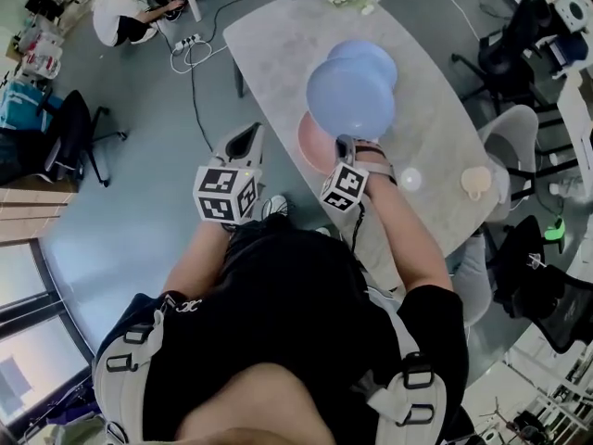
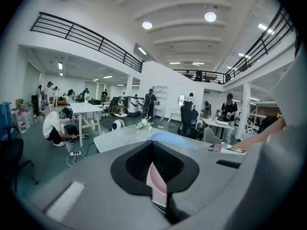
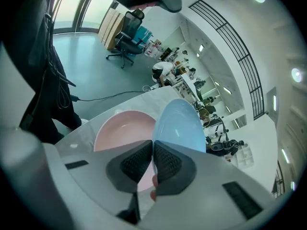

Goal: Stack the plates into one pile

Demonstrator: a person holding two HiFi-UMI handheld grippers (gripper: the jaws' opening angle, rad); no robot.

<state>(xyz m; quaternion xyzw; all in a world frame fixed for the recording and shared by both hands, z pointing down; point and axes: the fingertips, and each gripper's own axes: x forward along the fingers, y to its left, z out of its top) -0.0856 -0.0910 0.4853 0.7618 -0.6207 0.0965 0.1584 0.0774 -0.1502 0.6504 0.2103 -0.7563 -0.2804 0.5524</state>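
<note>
My right gripper (image 3: 152, 153) is clamped on the near rim of the blue plate (image 1: 350, 95), holding it tilted in the air over the table (image 1: 278, 35). Just below it lies the pink plate (image 1: 310, 146), flat by the table's near edge. A second blue plate (image 1: 378, 54) rests beyond, partly hidden. My left gripper (image 1: 246, 143) hangs off the table beside the pink plate, jaws slightly apart; the pink sliver in the gap is probably that plate seen beyond, not gripped.
</note>
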